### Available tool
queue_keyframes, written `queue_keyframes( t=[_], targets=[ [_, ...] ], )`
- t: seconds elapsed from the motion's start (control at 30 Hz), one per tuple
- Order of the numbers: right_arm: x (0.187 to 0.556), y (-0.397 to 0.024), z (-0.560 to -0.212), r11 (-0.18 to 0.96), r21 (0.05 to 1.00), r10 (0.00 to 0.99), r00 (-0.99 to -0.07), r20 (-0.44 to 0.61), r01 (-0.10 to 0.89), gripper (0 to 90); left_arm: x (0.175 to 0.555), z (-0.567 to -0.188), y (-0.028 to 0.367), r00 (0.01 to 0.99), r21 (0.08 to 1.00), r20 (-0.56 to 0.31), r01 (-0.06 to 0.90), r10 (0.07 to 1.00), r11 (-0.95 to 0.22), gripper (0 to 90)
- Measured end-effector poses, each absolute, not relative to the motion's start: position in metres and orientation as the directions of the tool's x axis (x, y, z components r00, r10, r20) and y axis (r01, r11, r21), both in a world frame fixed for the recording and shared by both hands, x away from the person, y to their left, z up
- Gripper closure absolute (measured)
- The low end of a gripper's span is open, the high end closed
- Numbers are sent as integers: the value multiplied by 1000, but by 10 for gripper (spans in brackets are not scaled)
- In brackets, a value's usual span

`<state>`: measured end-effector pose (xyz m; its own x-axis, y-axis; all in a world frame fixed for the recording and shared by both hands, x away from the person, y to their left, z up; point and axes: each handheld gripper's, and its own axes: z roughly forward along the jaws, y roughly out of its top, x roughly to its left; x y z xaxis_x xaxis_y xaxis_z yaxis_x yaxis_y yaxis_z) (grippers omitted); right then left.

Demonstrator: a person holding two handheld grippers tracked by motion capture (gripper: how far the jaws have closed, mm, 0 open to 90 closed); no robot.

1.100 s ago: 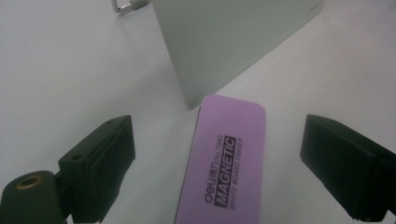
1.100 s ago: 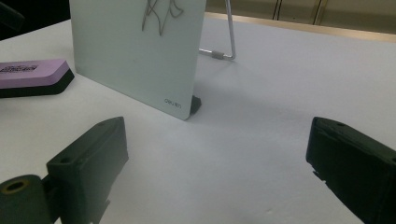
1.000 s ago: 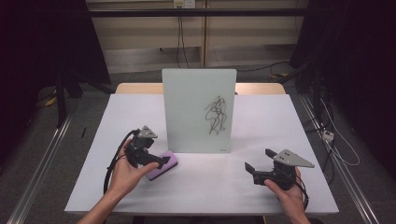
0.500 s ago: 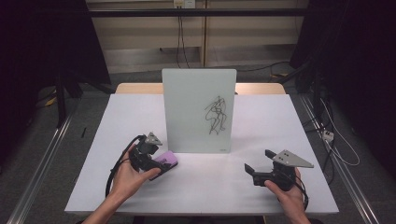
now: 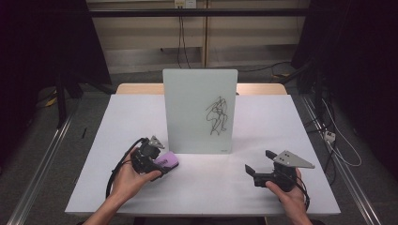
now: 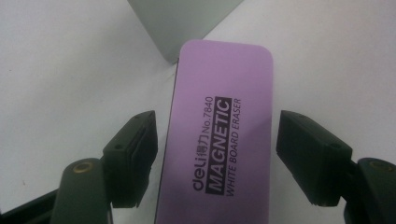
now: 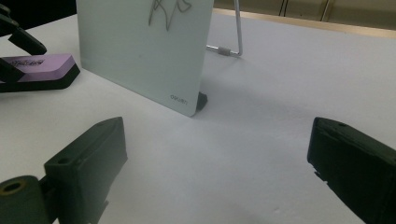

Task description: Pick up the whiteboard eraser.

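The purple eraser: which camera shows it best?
The left gripper view: the eraser lies between its jaws, label readable. The high view shows a small purple block by the left gripper; the right gripper view catches one end.

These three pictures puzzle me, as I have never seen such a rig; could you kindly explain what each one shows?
A person sits at a white table, holding a hand-held two-jaw tool in each hand. The high view looks down from above; the other two come from cameras riding on each tool. An upright pale whiteboard with a black scribble stands in the middle. The left gripper straddles a flat purple whiteboard eraser; its jaws have just been closing, yet small gaps remain on both sides, so nothing is gripped yet. The right gripper rests open with nothing between its jaws.
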<state>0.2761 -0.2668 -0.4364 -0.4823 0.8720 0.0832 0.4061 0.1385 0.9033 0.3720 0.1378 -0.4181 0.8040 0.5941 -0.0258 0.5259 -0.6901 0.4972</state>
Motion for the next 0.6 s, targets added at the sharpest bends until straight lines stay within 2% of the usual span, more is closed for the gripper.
queue_keyframes(
  t=[0.13,0.4,0.6],
  targets=[
    [276,-266,-437,144,903,870,-487,80,406,46,372,-420,137,814,478,-7,512,580,-713,390],
    [276,-266,-436,143,905,870,-487,78,400,46,374,-421,138,825,468,-12,504,565,-726,401],
    [276,-266,-436,141,905,870,-486,80,401,46,374,-420,139,806,483,-36,532,591,-696,408]
  ],
)
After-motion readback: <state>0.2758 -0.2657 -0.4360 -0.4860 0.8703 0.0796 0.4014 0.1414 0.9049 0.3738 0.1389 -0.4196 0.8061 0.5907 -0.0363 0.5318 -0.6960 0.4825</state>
